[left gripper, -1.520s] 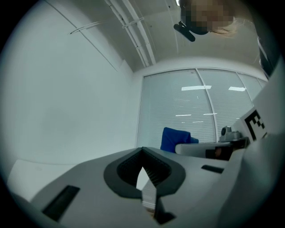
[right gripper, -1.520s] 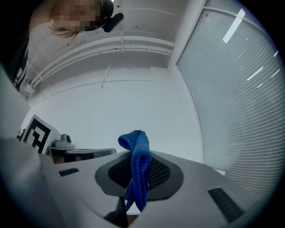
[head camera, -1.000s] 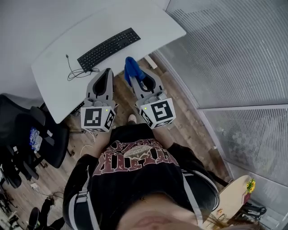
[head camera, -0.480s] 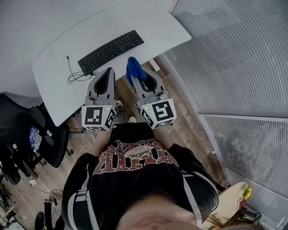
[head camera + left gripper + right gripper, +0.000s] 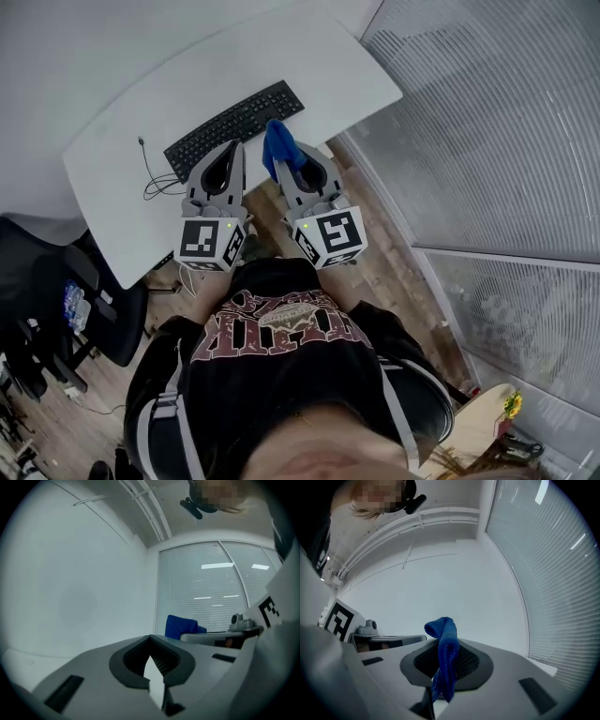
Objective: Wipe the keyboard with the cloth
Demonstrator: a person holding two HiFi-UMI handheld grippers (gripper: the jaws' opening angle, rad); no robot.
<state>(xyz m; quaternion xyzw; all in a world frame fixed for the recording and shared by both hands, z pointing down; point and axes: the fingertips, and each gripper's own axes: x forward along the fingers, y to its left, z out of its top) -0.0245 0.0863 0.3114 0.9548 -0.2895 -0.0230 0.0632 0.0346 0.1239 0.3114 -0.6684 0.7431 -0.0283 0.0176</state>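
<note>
Possibly the blue fabric cloth (image 5: 274,142) clamped in the right gripper (image 5: 284,167) snags on the black keyboard (image 5: 234,125) keys and slips out; left gripper (image 5: 230,152) closed, empty.

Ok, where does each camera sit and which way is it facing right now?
Head view: on the person's head, looking steeply down at desk, keyboard, left gripper and right gripper; their torso fills the bottom.
Left gripper view: on the left gripper, looking along its shut, empty jaws toward wall and blinds; person's head at top.
Right gripper view: on the right gripper, looking along jaws clamped on the cloth; same wall, blinds; head top left.
Shared: all three show the cloth.
</note>
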